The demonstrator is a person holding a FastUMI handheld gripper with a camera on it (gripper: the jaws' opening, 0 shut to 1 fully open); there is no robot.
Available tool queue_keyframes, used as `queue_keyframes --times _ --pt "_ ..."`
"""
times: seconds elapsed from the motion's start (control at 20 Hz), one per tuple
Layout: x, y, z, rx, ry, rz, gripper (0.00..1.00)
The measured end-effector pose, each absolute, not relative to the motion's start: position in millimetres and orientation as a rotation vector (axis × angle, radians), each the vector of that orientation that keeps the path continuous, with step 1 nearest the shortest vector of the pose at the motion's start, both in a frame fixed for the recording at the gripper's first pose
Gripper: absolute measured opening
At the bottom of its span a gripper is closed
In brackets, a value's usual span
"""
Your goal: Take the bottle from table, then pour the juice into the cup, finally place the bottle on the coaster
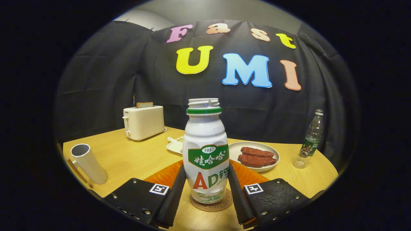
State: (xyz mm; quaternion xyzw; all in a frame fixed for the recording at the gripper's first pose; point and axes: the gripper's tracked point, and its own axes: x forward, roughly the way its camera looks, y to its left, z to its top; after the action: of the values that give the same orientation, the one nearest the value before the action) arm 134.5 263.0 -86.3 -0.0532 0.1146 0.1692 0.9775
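Note:
A white juice bottle (205, 150) with a green label and an open neck stands upright on a round cork coaster (224, 202) on the wooden table (128, 157). It sits between the two black fingers (175, 195) of my gripper (206, 166). Both fingertips touch the bottle's sides at about label height, so the gripper is shut on it. A white cup (88, 163) with a handle stands to the left, beyond the left finger and apart from the bottle.
An orange mat (163, 176) lies behind the coaster. Further back are a white toaster (144, 122) holding a bread slice, a small white dish (175, 146), and a plate (236, 149) with reddish-brown pieces. A clear plastic bottle (310, 141) stands at the far right.

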Motion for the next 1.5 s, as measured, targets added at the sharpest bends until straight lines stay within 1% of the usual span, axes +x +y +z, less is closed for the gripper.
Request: queue_keyframes --times 0.3,1.05,1.15,1.2,1.25,1.35,1.5 --pt "136.3 256.4 -99.4 -0.056 0.256 0.336 0.70" --pt "135.8 254.7 -105.9 -0.007 0.220 0.349 0.71" --pt "132.1 250.6 -116.9 -0.036 0.292 0.344 0.76" --pt "133.8 251.9 -112.4 -0.031 0.254 0.352 0.88" --pt "131.9 255.1 -102.2 -0.019 0.209 0.358 0.91" --pt "127.8 252.6 -87.5 -0.003 0.160 0.343 0.93" --pt "119.2 246.6 -42.8 0.001 0.053 0.312 0.93"
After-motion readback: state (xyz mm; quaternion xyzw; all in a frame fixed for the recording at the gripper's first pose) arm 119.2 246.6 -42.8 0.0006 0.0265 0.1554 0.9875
